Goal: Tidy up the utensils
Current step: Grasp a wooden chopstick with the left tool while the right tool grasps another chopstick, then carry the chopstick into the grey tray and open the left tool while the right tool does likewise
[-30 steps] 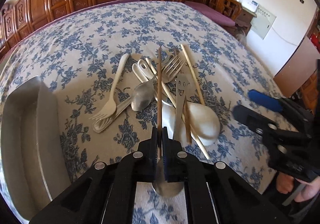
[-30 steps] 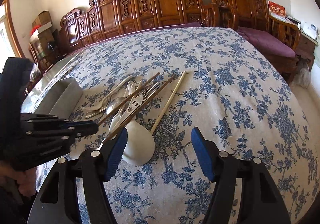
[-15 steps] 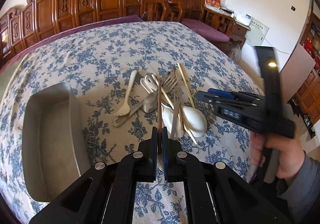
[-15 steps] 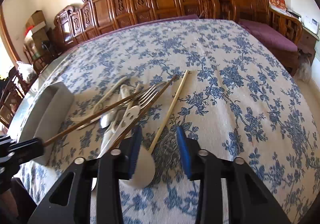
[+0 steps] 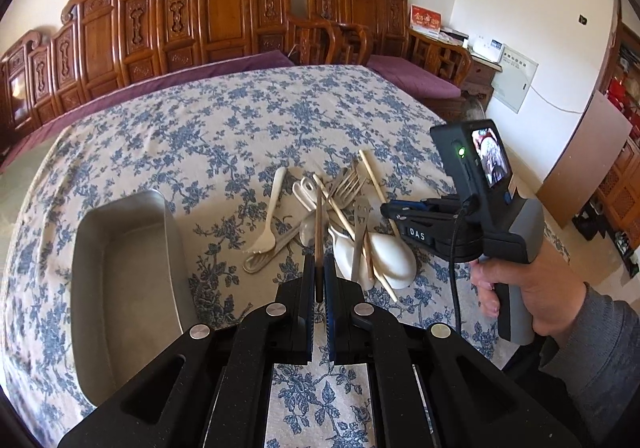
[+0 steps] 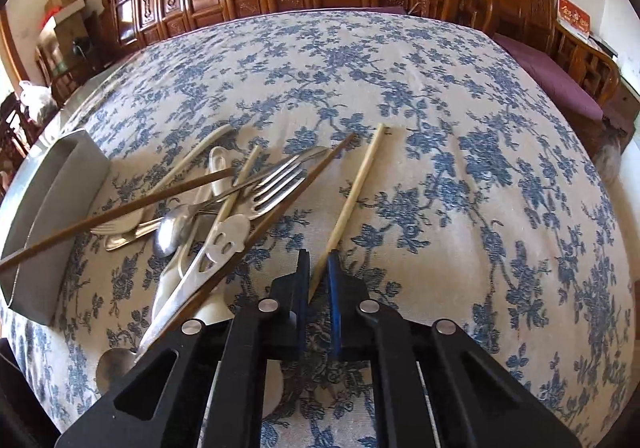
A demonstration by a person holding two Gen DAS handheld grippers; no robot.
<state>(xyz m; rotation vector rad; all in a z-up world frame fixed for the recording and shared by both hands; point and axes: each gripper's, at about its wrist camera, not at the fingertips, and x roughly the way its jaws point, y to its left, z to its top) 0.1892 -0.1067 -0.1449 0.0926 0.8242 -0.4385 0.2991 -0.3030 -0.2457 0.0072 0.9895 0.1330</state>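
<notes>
- Since a second ago my right gripper has narrowed from wide apart to nearly together around the near end of the pale chopstick; I can't tell whether the pads actually touch it.
- My left gripper has risen, and more of the room shows behind the surface than before.
- Its jaws are pinching the dark brown chopstick, which now hangs in the air above the heap and points away from me.
- From the right wrist view that chopstick crosses over the near edge of the metal tray.
- On the flowered cloth, the heap holds a metal fork, a white plastic fork, a metal spoon, white ladles and a second dark chopstick.
- That tray sits left of the heap, apart from it.
</notes>
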